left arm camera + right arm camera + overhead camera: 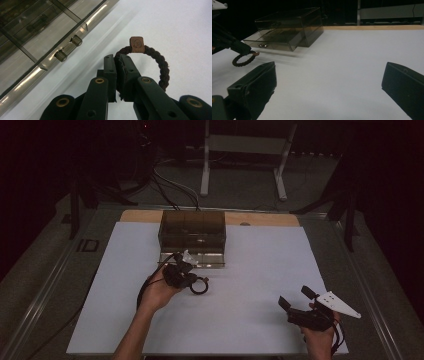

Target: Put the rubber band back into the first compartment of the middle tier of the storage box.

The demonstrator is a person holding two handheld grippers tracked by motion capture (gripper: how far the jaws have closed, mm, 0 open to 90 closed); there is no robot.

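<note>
White table sheet [260, 270], left tool [119, 75] gripping hair tie [160, 65], drawer box [192, 232] behind

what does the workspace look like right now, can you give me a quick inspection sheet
surface: white sheet over a wooden board, bare apart from the items below
job's things: smoky clear drawer box at the far middle, bottom drawer pulled out; dark braided hair tie with a brown square bead
clutter: nothing seen
grippers: left gripper shut on the hair tie in front of the open drawer; right gripper at the near right, jaws wide open, holding nothing
cables: a cable trails from each gripper by the wrist; more cables on the floor behind the table
surroundings: dark room, white frame legs beyond the table
</note>
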